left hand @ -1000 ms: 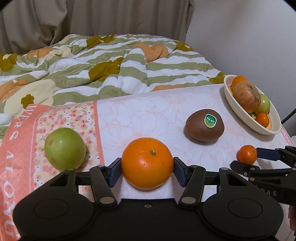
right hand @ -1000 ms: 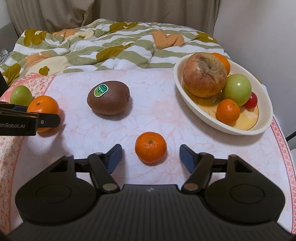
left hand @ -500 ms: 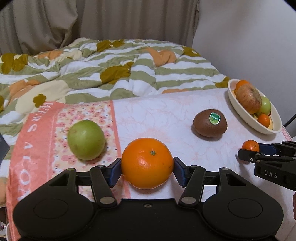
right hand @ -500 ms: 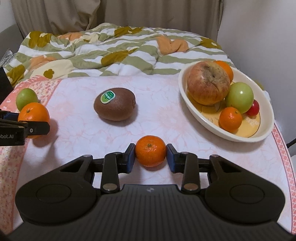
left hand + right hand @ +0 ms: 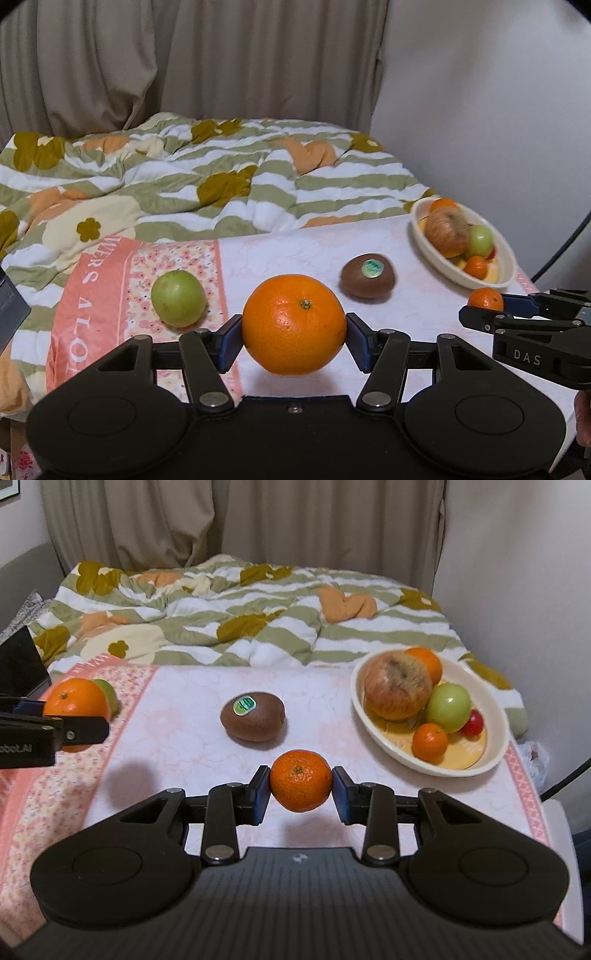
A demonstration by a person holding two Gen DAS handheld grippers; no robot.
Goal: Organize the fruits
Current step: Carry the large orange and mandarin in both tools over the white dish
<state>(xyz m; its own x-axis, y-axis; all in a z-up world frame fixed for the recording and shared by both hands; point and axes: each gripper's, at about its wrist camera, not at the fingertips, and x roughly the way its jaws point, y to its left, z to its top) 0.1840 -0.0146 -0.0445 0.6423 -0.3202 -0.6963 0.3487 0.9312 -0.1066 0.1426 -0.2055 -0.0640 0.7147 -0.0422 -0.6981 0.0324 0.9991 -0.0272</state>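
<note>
1. Left wrist view: left gripper point(image 5: 294, 338) was clamped on the orange point(image 5: 293, 325), which hung clear above the table point(image 5: 295, 254). Green apple point(image 5: 178, 298) lay left on the pink cloth, kiwi point(image 5: 368, 276) right of centre, bowl point(image 5: 508, 275) of fruit far right. Right gripper point(image 5: 484, 308) showed at the right edge, pinching the mandarin point(image 5: 485, 298).
2. Right wrist view: right gripper point(image 5: 301, 794) jaws had just closed and gripped the mandarin point(image 5: 301, 781), lifted above its shadow. Kiwi point(image 5: 253, 716) sat just beyond; bowl point(image 5: 496, 755) to the right held an apple, oranges, green and red fruit. Left gripper point(image 5: 66, 722) at the left edge held the orange point(image 5: 75, 701), with the green apple point(image 5: 110, 698) behind it.
</note>
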